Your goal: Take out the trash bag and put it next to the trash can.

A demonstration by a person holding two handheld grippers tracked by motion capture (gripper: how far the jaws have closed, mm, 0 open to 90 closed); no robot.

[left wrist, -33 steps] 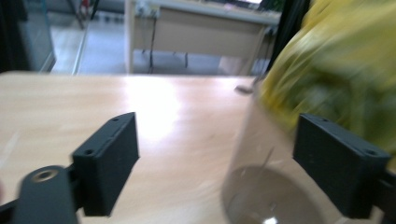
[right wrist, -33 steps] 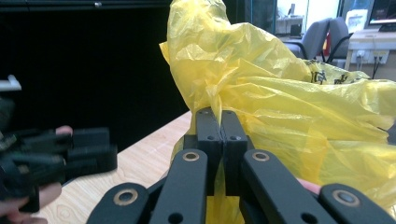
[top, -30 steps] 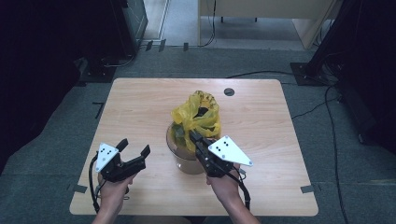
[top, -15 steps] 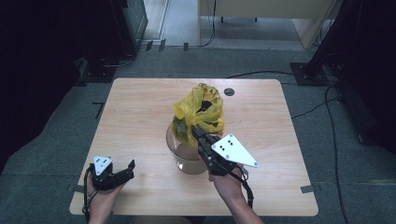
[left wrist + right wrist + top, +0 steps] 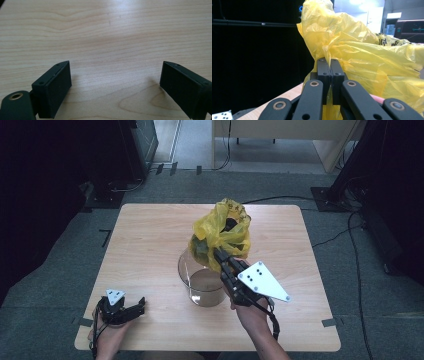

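My right gripper [image 5: 220, 254] pinches the yellow plastic bag [image 5: 222, 232] above the clear round bin [image 5: 200, 280] mid-table; thin film could tear or slip. My left gripper [image 5: 131, 309] rests open by the near left corner.

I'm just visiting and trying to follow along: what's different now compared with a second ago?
The left gripper dropped from beside the clear container to the table's near-left corner, jaws open and empty. The right gripper, shut on the yellow bag, drew it up and farther out of the container. The container itself stayed put.
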